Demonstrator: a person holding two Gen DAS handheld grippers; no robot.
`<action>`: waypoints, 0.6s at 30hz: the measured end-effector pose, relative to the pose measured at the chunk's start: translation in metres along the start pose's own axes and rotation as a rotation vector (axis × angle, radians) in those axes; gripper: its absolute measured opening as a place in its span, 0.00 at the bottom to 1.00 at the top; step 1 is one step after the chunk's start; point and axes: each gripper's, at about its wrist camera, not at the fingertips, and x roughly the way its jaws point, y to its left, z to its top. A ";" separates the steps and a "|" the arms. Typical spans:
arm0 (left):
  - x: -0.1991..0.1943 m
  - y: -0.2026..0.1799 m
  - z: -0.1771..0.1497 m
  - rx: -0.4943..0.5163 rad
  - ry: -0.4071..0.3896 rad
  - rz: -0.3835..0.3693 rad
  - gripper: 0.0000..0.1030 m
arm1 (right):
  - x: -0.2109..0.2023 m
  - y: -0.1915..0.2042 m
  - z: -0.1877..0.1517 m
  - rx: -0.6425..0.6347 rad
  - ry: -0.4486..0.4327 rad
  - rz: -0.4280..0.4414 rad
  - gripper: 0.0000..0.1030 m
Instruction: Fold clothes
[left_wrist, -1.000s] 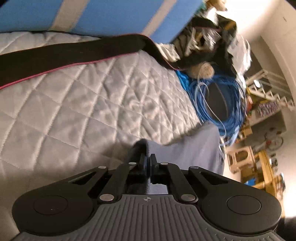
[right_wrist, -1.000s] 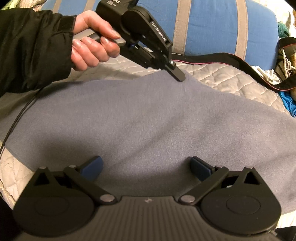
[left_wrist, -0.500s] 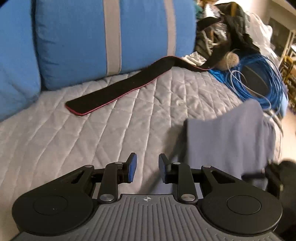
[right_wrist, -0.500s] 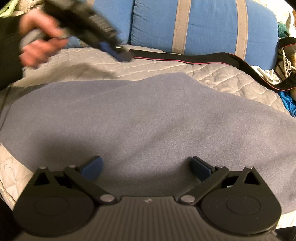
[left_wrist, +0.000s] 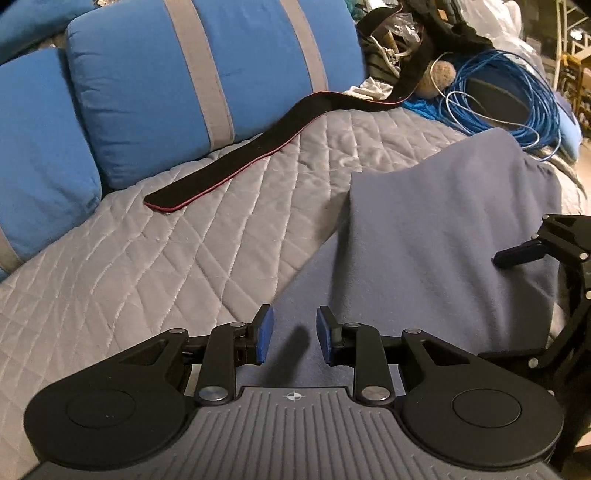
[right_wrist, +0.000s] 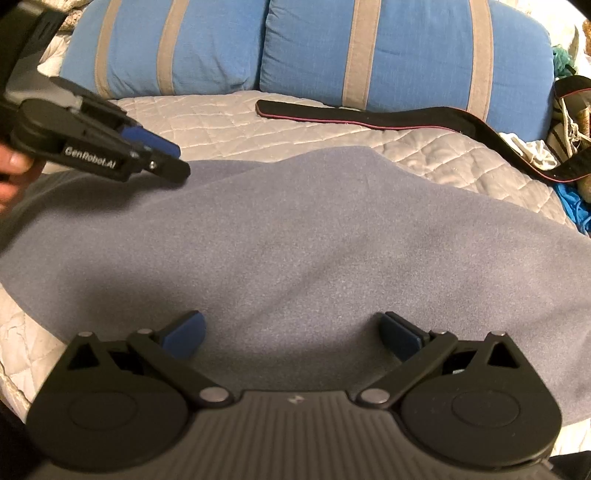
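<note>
grippers, left (left_wrist: 291, 334) and right (right_wrist: 291, 334), gape over seemingly folded grey cloth (right_wrist: 314, 236).

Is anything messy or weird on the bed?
Yes. A black strap lies loose across the quilt, below the blue pillows, which doesn't belong with the folding. A tangle of blue cable and other clutter is heaped at the bed's far end. The grey cloth looks smooth.

Left tongs (left_wrist: 291, 336) slightly parted, empty; right tongs (right_wrist: 293, 334) spread wide.
</note>
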 end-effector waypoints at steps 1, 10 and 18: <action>0.002 0.000 -0.002 0.003 0.007 0.002 0.24 | 0.000 0.000 0.000 0.000 -0.001 0.000 1.00; -0.003 0.019 -0.012 -0.063 0.010 -0.083 0.03 | 0.002 0.000 0.000 -0.003 -0.013 -0.003 1.00; -0.021 0.058 -0.009 -0.289 -0.041 -0.223 0.03 | 0.003 0.000 0.000 -0.002 -0.017 -0.002 1.00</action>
